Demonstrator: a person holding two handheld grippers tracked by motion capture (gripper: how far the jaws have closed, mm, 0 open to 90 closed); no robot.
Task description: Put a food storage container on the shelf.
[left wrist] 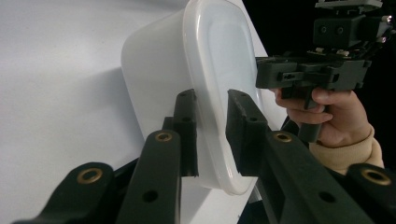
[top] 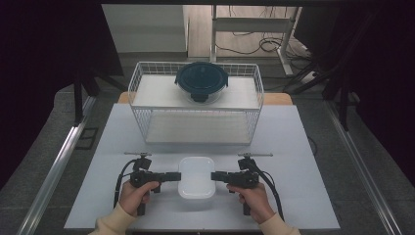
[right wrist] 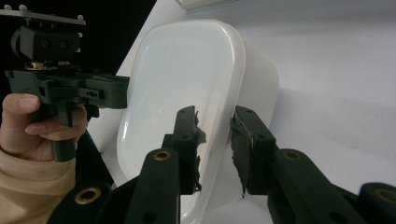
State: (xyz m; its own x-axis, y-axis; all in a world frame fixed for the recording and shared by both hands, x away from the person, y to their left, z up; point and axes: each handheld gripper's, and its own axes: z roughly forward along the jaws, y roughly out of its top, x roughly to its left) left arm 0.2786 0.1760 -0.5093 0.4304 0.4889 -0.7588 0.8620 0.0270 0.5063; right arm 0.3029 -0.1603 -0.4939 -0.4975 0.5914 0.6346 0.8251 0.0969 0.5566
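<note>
White lidded box [top: 196, 177] is clamped at opposite rims by left gripper [top: 177, 176] and right gripper [top: 214, 176].

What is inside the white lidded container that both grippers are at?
Nothing can be told: the white container is closed by its opaque white lid, and its walls hide any contents. The left gripper and right gripper straddle the lid's rim at opposite sides.

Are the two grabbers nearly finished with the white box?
Only starting, it looks. Done: the left gripper and right gripper have reached opposite sides of the white box, jaws around its rim. In hand: gripping it. Left: the box sits on the table; where it goes can't be told, perhaps the wire basket.
</note>
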